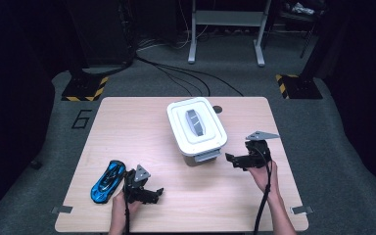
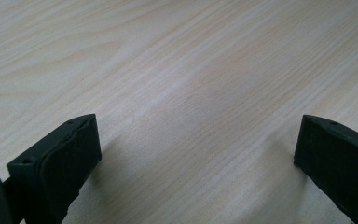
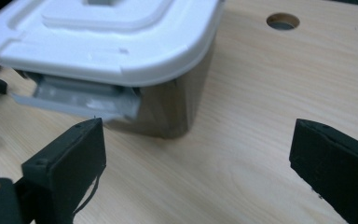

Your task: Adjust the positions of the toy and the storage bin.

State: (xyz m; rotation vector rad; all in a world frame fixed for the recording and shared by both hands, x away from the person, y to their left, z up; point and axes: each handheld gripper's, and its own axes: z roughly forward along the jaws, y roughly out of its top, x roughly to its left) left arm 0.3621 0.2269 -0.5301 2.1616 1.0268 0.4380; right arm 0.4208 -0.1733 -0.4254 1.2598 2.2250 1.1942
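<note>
We are looking along our right tongs (image 3: 198, 154), whose two black jaws are standing wide apart with nothing between them. Beyond the left jaw a container (image 3: 177, 105) is sitting on the pale wooden surface (image 3: 261, 93), its white lid (image 3: 107, 37) lying closed on top. A grey latch (image 3: 77, 98) is hanging below the lid's near edge. A round hole (image 3: 283, 21) is showing far right in the surface.

The high view looks down on the table (image 1: 127, 117); both claw views skim close above its wood.
</note>
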